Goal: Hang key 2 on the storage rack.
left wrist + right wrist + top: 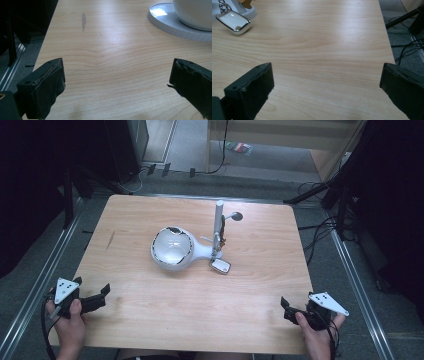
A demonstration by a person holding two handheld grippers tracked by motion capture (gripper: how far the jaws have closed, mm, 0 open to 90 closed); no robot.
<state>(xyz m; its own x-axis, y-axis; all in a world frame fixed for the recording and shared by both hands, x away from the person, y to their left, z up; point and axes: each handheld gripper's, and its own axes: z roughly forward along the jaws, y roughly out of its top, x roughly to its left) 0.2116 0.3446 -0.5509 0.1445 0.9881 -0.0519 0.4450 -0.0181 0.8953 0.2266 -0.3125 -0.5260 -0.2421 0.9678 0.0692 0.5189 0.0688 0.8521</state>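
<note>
A white rounded dome (172, 249) lies mid-table, joined by a white neck to an upright white post (219, 217). A small chrome-rimmed white tag (220, 265) lies at the post's foot. In the left gripper view the dome (192, 12) rests on a ridged white disc (162, 18) at the top right. The tag (233, 21) hangs from a chain (221, 6) in the right gripper view. My left gripper (92, 286) is held at the table's front left corner, open and empty (117, 72). At the front right my right gripper (296, 305) is open and empty too (327, 75).
The wooden table (150, 315) has bare boards between both grippers and the dome. A dark smudge (83, 21) marks the wood at the left. Cables (320, 232) and stands lie on the floor to the right, with metal rails (40, 285) along both sides.
</note>
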